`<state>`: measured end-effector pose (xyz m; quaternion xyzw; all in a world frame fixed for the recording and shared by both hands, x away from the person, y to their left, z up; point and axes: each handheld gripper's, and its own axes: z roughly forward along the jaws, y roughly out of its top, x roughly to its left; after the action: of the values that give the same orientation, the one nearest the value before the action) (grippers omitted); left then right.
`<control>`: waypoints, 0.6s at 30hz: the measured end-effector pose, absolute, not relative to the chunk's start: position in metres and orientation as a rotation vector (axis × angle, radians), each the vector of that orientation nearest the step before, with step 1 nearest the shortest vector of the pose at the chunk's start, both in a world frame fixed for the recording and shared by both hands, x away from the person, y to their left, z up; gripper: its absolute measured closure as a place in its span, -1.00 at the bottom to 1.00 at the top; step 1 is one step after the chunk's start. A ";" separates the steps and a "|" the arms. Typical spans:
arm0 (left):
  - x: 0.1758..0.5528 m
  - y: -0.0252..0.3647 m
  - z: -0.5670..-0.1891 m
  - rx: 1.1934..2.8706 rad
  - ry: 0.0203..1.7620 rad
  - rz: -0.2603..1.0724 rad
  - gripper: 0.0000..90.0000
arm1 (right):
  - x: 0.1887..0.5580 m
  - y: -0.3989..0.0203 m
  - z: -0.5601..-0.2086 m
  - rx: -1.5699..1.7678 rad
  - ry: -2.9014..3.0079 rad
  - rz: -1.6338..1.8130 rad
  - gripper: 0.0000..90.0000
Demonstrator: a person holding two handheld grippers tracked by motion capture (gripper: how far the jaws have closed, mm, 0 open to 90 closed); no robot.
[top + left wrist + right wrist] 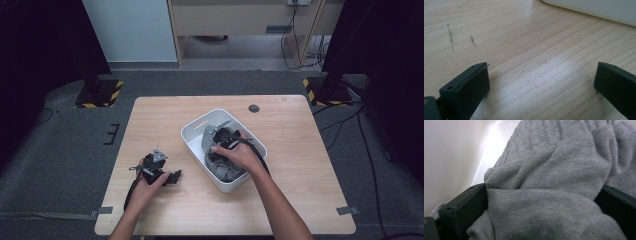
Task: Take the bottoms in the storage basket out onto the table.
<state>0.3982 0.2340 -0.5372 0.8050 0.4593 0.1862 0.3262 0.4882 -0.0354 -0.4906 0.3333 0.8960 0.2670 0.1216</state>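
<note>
While I'm at the grasp step, wooden table (300, 150) carries the white plastic bin (196, 134) | grey knit garment (549, 182) bunched inside bin, fold sitting between right gripper (541, 205) jaws, spread, not yet pinching | left gripper (541, 82) spread, idle on tabletop beside bin | next: I close right, lift out.

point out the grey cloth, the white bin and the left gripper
grey cloth (544, 182): right gripper view, on the bunched fold between the jaws.
white bin (196, 141): high view, on its bare left rim.
left gripper (541, 82): left gripper view, midway between its open jaws, above the bare table.
</note>
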 end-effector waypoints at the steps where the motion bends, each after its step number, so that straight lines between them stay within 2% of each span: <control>1: 0.398 0.234 -0.537 2.109 1.204 0.488 -1.00 | 0.488 -0.035 -0.491 0.973 2.616 0.780 -0.97; 18: 0.398 0.233 -0.537 2.107 1.205 0.488 -1.00 | 0.492 -0.031 -0.506 0.956 2.650 0.704 -0.99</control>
<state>0.3985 0.2332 -0.5373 0.8044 0.4598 0.1862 0.3267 0.4923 -0.0311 -0.5058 0.3271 0.9061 0.2406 0.1188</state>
